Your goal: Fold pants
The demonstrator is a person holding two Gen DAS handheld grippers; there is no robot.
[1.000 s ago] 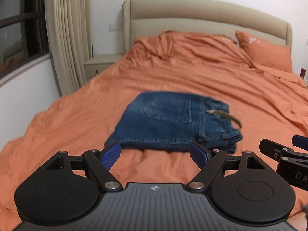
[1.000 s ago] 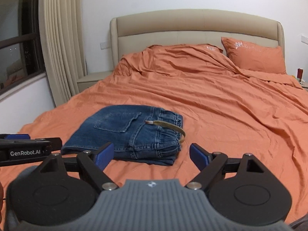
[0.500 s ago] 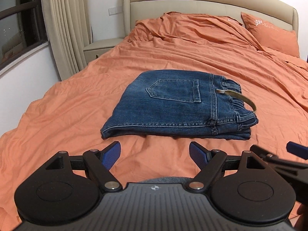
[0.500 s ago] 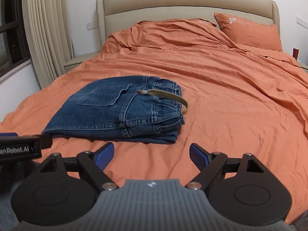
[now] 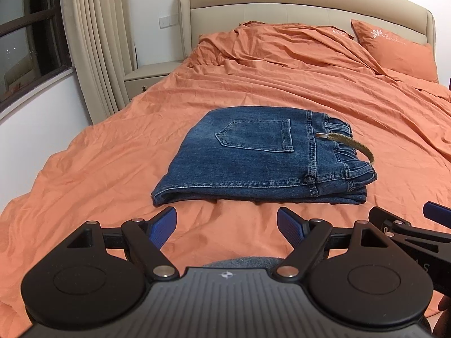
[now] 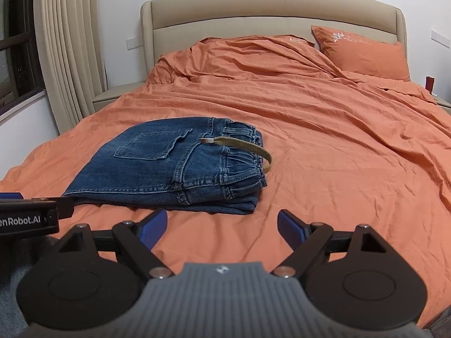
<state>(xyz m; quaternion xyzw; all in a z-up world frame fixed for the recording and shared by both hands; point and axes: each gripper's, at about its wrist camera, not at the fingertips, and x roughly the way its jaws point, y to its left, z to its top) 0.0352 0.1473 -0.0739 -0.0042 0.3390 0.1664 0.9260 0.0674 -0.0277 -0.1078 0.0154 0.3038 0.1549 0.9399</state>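
Note:
Blue denim pants [image 5: 253, 157] [image 6: 174, 166] lie folded into a compact stack on the orange bed, back pocket up, waistband to the right with an olive belt [image 5: 352, 145] [image 6: 248, 148] looping off it. My left gripper [image 5: 227, 224] hovers open just short of the stack's near edge, nothing between its blue pads. My right gripper [image 6: 222, 225] is open too, near the stack's right front corner and holding nothing. Each gripper's tip shows at the edge of the other's view.
An orange sheet [image 6: 338, 146] covers the bed, rumpled toward the beige headboard [image 5: 296, 8]. An orange pillow [image 6: 366, 53] lies at the back right. A beige nightstand [image 5: 146, 77], curtain [image 5: 95, 42] and dark window stand at the left.
Both grippers tilted down and then back up a little, staying open and empty. The folded pants have not moved on the bed.

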